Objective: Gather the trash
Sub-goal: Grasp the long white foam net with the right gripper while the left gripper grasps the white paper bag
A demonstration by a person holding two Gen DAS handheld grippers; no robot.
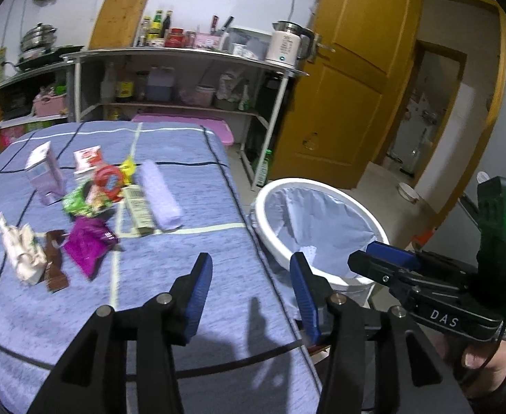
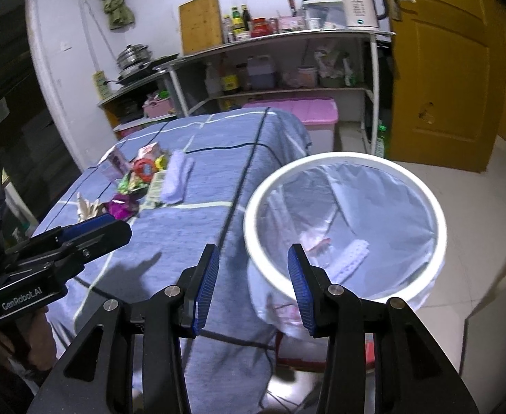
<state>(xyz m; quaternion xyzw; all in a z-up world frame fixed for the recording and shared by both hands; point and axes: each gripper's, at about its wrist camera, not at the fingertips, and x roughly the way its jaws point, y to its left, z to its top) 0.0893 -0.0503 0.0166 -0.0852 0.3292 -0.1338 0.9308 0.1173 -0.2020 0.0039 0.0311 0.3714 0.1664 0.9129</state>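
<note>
**Trash lot on tabletop, bin alongside — handling notes**

Location. Trash heap [image 1: 91, 203] lies on the left half of the tabletop [image 1: 191, 307], which is covered in blue checked cloth. The bin [image 1: 322, 231], white-rimmed with a pale liner, stands just beside the right edge, lower than the tabletop.

Tongs. Left tongs [image 1: 251, 293] spread wide, nothing between them, over bare cloth near the tabletop's right edge. Right tongs [image 2: 253, 286] likewise spread and empty, held near the bin's rim.

Items, judged for handling:
- Purple wrapper [image 1: 89, 245]: thin foil, light, probably slick and crackly; best pinched at a raised edge or corner.
- Brown wrapper [image 1: 54, 265]: flat strip, lying partly under the white piece; take by its free near end.
- Crumpled white paper or bag [image 1: 22, 253]: soft, bulky, compressible; grips anywhere across a fold.
- Lilac carton [image 1: 44, 172]: stiffer, likely empty and light; close on its narrow faces.
- Lilac roll [image 1: 160, 200]: soft, cloth-like; whether it counts as trash cannot be told.
- Green and red wrappers in the middle: overlapping, individual pieces hard to separate.

View differences. The left view shows the heap close enough to sort items, and the right tongs from the side. The right view looks down into the bin, showing a few pieces already at the bottom, which the left view barely reveals; its heap is small and blurred.
</note>
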